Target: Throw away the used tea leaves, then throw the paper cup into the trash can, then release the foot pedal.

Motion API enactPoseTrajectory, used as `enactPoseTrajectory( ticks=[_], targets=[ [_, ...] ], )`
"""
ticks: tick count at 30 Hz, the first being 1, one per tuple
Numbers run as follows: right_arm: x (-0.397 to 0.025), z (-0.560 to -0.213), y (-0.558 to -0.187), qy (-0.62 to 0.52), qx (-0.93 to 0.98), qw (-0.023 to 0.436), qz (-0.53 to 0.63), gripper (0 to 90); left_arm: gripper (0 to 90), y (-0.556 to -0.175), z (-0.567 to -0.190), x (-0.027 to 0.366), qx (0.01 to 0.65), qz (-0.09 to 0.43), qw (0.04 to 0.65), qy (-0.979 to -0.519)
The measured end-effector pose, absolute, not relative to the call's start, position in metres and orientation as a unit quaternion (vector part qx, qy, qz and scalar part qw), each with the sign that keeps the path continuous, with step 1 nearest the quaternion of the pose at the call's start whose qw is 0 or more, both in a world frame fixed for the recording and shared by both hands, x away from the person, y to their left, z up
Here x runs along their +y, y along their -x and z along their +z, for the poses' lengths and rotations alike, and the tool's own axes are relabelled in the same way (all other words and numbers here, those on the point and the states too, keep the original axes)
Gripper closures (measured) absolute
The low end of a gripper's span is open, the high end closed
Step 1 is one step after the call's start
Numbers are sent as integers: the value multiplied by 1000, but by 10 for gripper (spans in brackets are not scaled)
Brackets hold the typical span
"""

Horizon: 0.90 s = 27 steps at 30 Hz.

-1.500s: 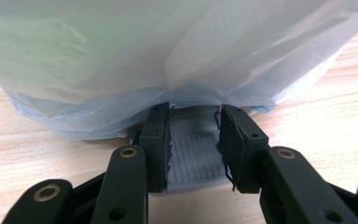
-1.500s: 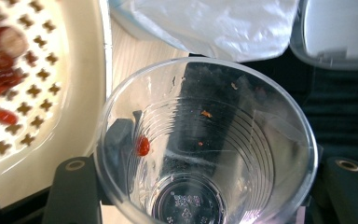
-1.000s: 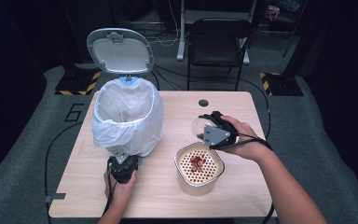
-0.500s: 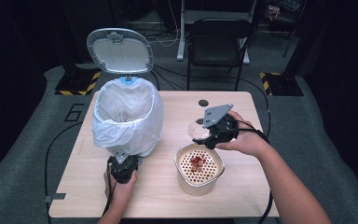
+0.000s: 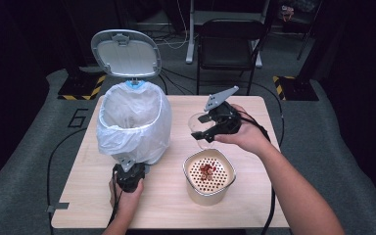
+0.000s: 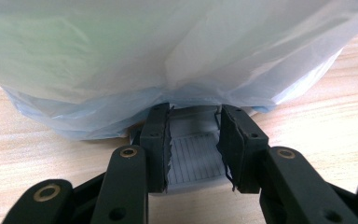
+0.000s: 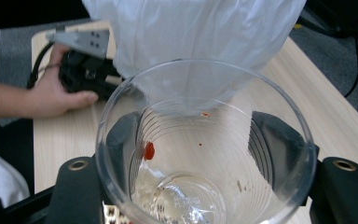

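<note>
A white-bagged pedal bin stands at the table's left with its lid up. My left gripper sits at the bin's foot, its jaws shut on the grey ribbed pedal, and the bag hangs just above. My right gripper is shut on a clear plastic cup, held on its side above the table with its mouth toward the bin. One red bit clings inside the cup. A beige strainer tub with red bits stands below the cup.
The wooden table has bare room at its right and front. A black chair stands behind it, and cables run across the floor. The left hand's gripper lies beside the bag in the right gripper view.
My right gripper has lifted off the strainer tub and rolled, so the cup has tipped onto its side toward the bin. The left gripper has stayed on the pedal.
</note>
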State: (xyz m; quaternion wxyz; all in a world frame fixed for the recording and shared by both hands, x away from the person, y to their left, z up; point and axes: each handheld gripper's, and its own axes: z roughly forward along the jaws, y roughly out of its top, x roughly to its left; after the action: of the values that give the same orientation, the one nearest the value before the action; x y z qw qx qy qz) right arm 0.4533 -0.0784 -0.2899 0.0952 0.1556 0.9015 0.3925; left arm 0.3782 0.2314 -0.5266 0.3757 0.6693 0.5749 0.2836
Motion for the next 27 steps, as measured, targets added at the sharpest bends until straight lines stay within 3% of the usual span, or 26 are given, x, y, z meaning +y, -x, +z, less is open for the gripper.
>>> enactPoseTrajectory(
  ticks=[27],
  targets=[
    [-7, -214, -481, -198, 869, 121, 437, 359, 636, -378, -526, 230, 580, 284, 383, -660]
  ],
)
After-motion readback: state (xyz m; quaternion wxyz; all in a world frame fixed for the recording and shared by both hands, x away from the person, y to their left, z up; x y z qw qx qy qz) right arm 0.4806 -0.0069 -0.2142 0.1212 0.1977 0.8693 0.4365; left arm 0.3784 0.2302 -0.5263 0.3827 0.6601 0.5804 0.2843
